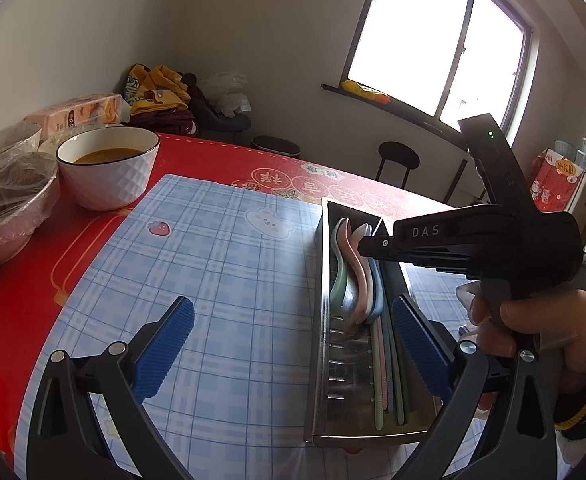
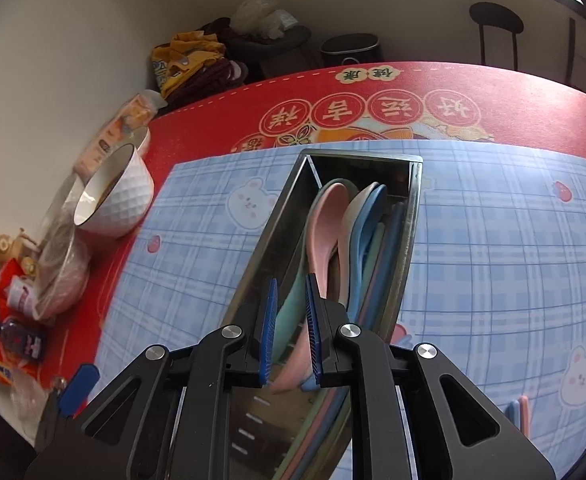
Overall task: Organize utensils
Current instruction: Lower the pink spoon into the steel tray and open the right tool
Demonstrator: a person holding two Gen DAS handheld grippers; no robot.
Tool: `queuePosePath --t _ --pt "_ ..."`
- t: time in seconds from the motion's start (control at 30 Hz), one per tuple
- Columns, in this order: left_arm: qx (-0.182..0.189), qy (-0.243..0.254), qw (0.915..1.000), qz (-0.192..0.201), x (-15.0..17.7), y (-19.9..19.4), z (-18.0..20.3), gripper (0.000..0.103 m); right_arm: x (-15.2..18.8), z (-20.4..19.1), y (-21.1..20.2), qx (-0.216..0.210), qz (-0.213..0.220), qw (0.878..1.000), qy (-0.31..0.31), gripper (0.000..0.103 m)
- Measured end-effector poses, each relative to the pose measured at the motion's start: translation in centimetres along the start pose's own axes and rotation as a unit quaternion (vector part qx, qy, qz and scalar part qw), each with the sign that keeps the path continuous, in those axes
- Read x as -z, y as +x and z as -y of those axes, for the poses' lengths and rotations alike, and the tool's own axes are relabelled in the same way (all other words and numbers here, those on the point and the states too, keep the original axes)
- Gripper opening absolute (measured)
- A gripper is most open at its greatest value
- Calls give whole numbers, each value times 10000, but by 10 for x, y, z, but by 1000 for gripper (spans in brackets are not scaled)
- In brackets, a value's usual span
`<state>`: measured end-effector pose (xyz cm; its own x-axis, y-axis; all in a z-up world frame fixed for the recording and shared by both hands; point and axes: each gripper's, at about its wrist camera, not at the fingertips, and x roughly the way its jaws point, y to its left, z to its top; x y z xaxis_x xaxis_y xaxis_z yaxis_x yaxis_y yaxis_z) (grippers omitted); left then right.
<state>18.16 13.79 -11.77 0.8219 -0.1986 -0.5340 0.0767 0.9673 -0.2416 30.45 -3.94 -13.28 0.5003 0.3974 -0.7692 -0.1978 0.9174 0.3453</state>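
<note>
A long steel utensil tray [image 1: 321, 280] [image 2: 281, 208] lies on the blue checked mat [image 1: 221, 264]. It holds several pastel spoons and flat utensils side by side. In the right wrist view my right gripper [image 2: 291, 282] hovers over the tray's near half. It is shut on the handle of a pink spoon [image 2: 325, 220], whose bowl points toward the far end and rests among the others. A green spoon [image 2: 289, 314] shows under the narrow gap. The left wrist view shows the right gripper [image 1: 367, 246] above the tray. My left gripper [image 1: 293, 308] stands open and empty, its right finger beside the tray.
A white bowl [image 1: 109, 168] with brown liquid and foil-wrapped dishes [image 1: 5, 200] stand at the left on the red tablecloth [image 2: 493, 92]. Two more utensil ends [image 2: 519, 410] lie on the mat at the right. Packets and a bottle [image 2: 17, 340] crowd the left edge.
</note>
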Motion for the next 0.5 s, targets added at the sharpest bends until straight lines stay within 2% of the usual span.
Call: queuePosePath --t 0.07,0.23,0.5 --pt "8 19 10000 9 0 0 0 97 0 4 -8 -33 108 9999 27 15" --pt "28 46 10000 17 1 0 2 97 8 23 -33 194 400 9988 -213 15" --pt "21 348 9993 101 6 -1 16 97 51 93 -89 525 857 9937 -497 15"
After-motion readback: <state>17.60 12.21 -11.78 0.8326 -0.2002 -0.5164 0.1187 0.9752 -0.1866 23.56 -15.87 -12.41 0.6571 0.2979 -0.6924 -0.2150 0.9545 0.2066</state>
